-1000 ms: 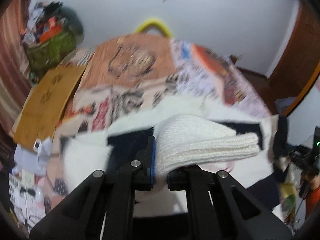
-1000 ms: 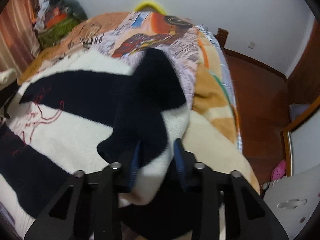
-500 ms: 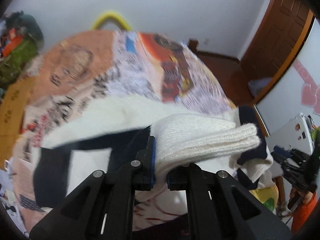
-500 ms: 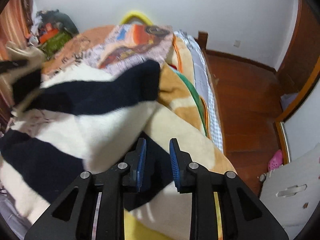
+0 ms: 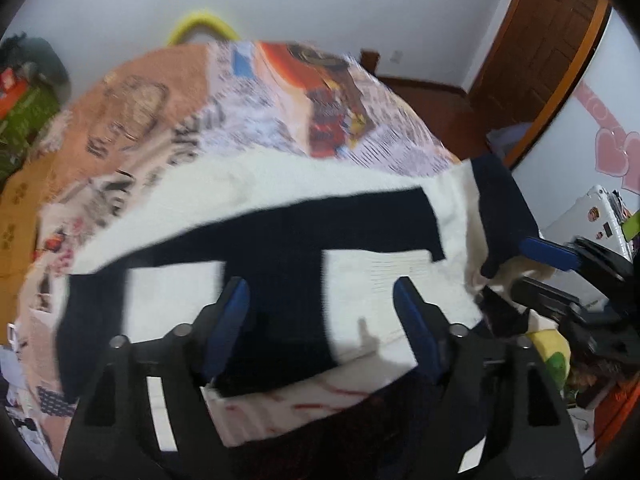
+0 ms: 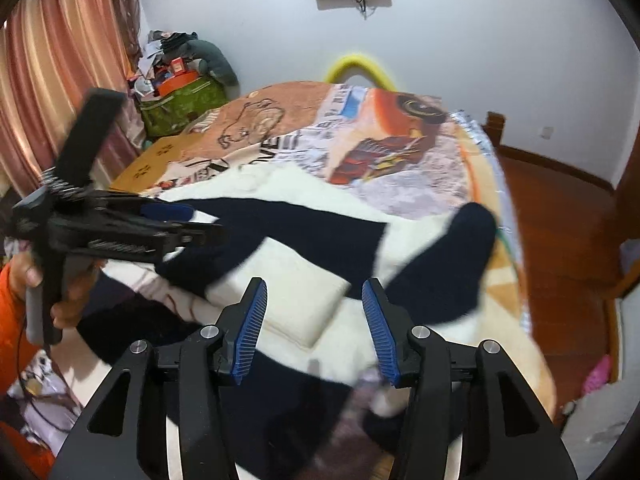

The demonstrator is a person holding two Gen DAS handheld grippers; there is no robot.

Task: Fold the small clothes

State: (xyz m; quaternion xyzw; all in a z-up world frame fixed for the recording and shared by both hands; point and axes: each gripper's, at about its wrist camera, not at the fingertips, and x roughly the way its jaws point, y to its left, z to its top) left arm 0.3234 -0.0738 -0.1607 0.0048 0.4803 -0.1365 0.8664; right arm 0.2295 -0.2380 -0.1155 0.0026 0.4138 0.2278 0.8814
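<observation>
With both tools spread wide and holding nothing, the black-and-white sweater lies partly folded on the printed bedspread. Left gripper hovers over the garment's near edge; right gripper hovers above its middle, one dark sleeve flopped out toward the bed's right edge. Likely next: regrip for another fold. Best to pinch a full edge, lift evenly, and tuck that stray sleeve in first.

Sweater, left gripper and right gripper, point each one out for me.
sweater (image 6: 304, 300): right wrist view, white folded panel.
left gripper (image 5: 322, 316): left wrist view, between its open fingertips.
right gripper (image 6: 316, 328): right wrist view, between its open fingertips.
</observation>
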